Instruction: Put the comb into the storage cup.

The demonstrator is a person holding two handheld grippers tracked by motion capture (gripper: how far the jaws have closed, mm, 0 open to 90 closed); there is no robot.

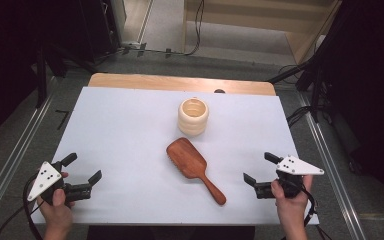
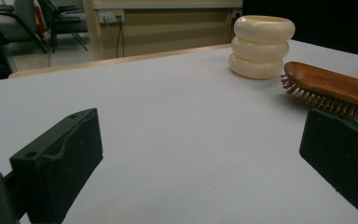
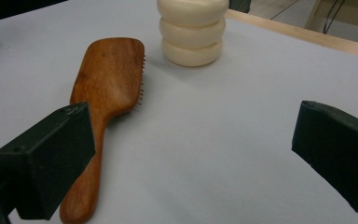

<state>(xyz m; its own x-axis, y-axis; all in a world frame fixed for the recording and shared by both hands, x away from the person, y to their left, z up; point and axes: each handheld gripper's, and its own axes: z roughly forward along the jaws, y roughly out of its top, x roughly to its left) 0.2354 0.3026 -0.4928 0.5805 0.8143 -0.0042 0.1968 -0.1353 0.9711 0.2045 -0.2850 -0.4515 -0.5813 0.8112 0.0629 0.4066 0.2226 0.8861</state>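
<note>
Soft, even overhead light brightens the white table (image 1: 130,130), shadows faint, surroundings dark; both gripper views are dimmer, grainy, with near jaws slightly blurred.

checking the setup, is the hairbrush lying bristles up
No, the hairbrush lies bristles down on the table.

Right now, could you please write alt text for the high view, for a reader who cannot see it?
A wooden hairbrush lies bristles down in the middle of a white table, its handle pointing toward the person, with a cream ribbed cup standing just beyond it. At the near edge, the left claw and right claw are held open, each off to one side of the brush.
</note>
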